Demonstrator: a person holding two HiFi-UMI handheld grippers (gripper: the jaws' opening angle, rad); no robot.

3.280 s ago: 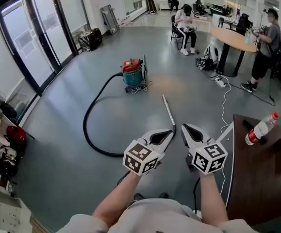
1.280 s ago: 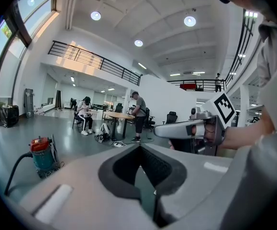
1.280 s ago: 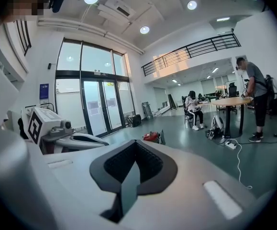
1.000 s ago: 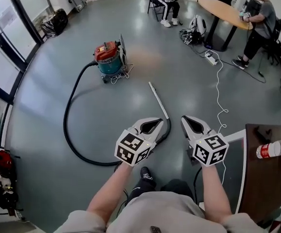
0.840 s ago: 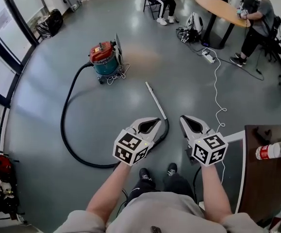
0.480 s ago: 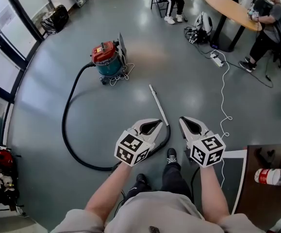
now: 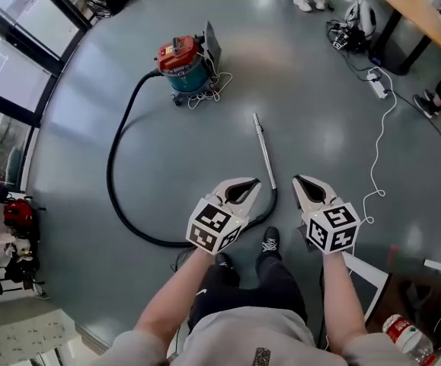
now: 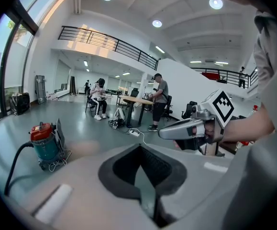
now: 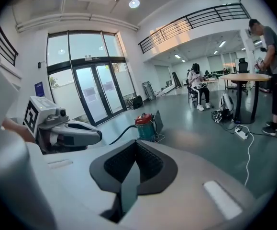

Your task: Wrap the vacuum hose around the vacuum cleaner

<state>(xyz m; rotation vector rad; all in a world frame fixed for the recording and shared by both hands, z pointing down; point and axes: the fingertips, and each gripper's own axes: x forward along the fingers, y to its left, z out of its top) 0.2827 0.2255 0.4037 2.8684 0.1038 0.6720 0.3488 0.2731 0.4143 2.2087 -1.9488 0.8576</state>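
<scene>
A red-topped teal vacuum cleaner (image 7: 186, 62) stands on the grey floor ahead, also seen in the left gripper view (image 8: 44, 143) and the right gripper view (image 9: 145, 126). Its black hose (image 7: 119, 197) loops left and round toward my feet, ending in a silver wand (image 7: 263, 149) lying on the floor. My left gripper (image 7: 243, 187) is held at waist height above the hose end, jaws shut and empty. Beside it my right gripper (image 7: 305, 184) is likewise shut on nothing. Both are well apart from the vacuum.
A white power cord (image 7: 382, 139) snakes across the floor at right toward a power strip (image 7: 377, 85). A round wooden table (image 7: 414, 10) and seated and standing people are at the far right. Glass doors (image 7: 22, 44) line the left. A bottle (image 7: 400, 337) lies at lower right.
I have walked forward and my head has tilted further down; the vacuum and wand sit nearer. Both grippers stay shut and side by side.
</scene>
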